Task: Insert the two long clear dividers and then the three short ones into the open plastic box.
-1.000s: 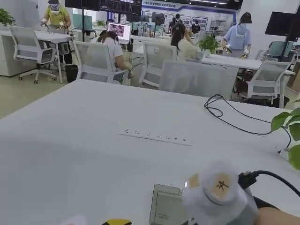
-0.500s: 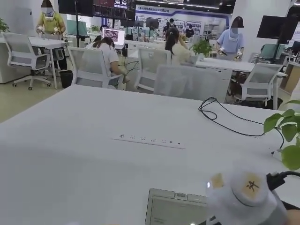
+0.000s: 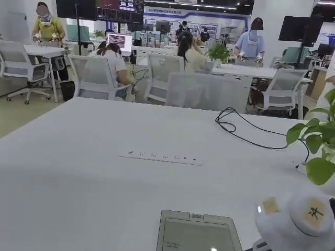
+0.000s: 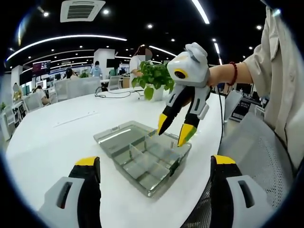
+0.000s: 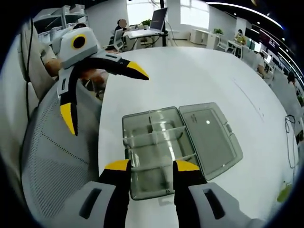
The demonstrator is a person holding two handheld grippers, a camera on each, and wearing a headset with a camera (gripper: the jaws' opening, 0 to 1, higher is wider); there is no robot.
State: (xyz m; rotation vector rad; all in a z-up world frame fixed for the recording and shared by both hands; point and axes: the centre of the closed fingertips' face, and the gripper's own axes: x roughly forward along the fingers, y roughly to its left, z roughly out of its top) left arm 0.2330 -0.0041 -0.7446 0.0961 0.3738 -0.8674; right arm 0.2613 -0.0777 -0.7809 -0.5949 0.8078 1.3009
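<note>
**Both tools empty at the open box, dividers looking seated**

The open plastic box [image 4: 168, 173] is sitting near the edge of the bench [image 4: 52, 137], close in front of the person. Its lid [image 5: 209, 137] is lying flat beside the base, which is leaving the base open for reaching in from above. Clear dividers [image 5: 154, 135] are standing in the base and splitting it into compartments. Exact count cannot be told, clear on clear.

The right tool [image 4: 173, 135] is hovering just above one end of the base with its jaws pointing down. They are parted a moderate way and gripping nothing, probably lined up to press or check a divider. The left tool [image 5: 107, 102] is hanging off to the side by a mesh chair [image 5: 52, 161], apart from the box, with its jaws spread wide and empty, likely parked out of the way.

Judging by the layout, the task is looking close to done. Pushing down any unseated divider is probably what is remaining.
</note>
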